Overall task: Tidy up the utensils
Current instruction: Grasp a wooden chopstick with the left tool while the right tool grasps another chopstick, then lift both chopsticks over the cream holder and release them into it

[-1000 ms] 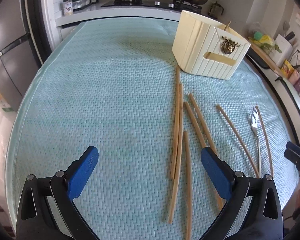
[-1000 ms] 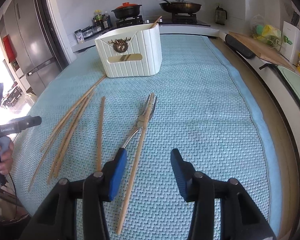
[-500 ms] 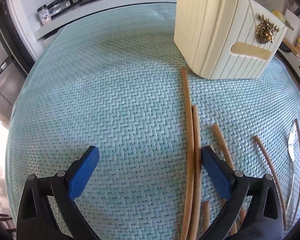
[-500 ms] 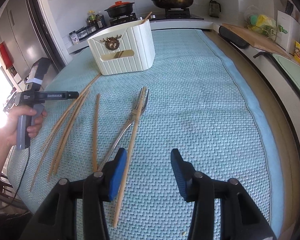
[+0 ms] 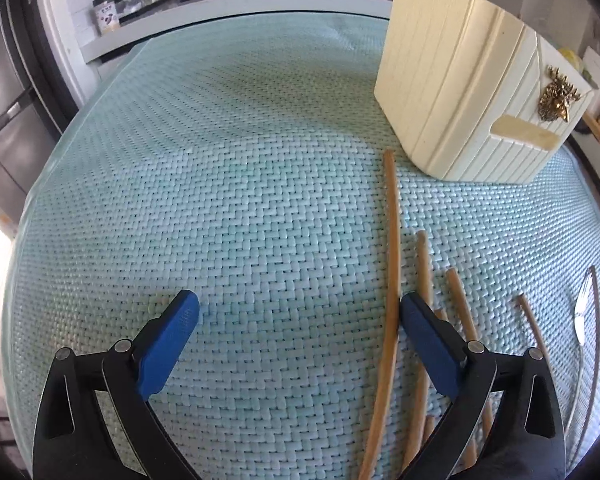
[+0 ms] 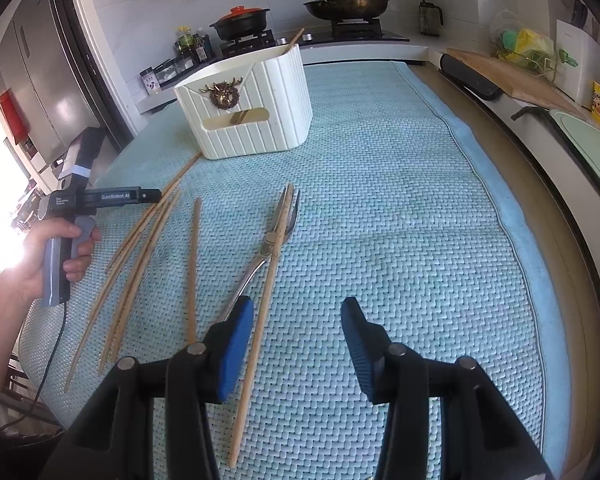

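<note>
The chopsticks lie scattered on the pale blue woven mat [image 6: 380,200], most of them in a loose fan towards the left; the longest chopstick [image 5: 392,240] runs from just below the corner of the cream ribbed utensil holder [image 5: 460,92] back down under the left gripper [image 5: 298,312]. Further right, a metal fork [image 6: 276,232] lies with a single chopstick [image 6: 260,320] laid along it, touching it near the neck. One chopstick [image 6: 290,42] already stands in the holder, poking out at the back.

The left gripper hangs low over the mat, tongs spread wide and pinching nothing, its right pad just beside the long chopstick. To my eye that is the stick being lined up. It would go best to shift a little right so the stick sits between the pads, then close on it alone, since its neighbours lie close and could be dragged along. Grip nearer the middle so it will not swing on the way up.

The right gripper [image 6: 296,344] is also spread and empty, with the chopstick by the fork passing just inside its left pad. Beyond the mat, a stove carries a pan [image 6: 346,6] and a red-lidded pot [image 6: 242,22].
</note>
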Tool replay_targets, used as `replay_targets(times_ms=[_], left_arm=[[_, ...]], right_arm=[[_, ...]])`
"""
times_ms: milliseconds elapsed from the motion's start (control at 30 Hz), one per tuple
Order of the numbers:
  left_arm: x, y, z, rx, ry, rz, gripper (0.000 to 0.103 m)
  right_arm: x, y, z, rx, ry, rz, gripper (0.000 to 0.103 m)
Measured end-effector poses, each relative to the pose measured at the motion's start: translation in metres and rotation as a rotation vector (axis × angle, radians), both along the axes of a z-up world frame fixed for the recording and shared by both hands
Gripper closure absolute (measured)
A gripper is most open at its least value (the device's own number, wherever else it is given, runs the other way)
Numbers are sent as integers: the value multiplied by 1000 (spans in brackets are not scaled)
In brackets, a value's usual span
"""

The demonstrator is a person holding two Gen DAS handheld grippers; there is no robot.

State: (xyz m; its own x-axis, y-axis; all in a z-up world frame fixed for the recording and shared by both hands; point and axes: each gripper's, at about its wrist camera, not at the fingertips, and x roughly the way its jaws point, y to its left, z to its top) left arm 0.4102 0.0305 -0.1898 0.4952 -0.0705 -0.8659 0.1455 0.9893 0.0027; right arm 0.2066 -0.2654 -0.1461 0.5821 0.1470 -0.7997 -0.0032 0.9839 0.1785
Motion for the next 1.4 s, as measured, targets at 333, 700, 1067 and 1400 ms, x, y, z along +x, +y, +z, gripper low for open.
replay_targets(times_ms=[333,700,1067,1400], left_arm=[[-20,-2,6,-4,8,-82,19],[42,-39,14,-2,54,-144,59],[18,-21,33,-170,21,-78,99],[-84,23,142,-317,-255,-75,99]], right_arm=[[38,10,-18,-10,69,63,56],[112,7,-40,54,157,37,96],[72,1,5,91,21,50,96],[27,-3,65,88,-108,89,96]])
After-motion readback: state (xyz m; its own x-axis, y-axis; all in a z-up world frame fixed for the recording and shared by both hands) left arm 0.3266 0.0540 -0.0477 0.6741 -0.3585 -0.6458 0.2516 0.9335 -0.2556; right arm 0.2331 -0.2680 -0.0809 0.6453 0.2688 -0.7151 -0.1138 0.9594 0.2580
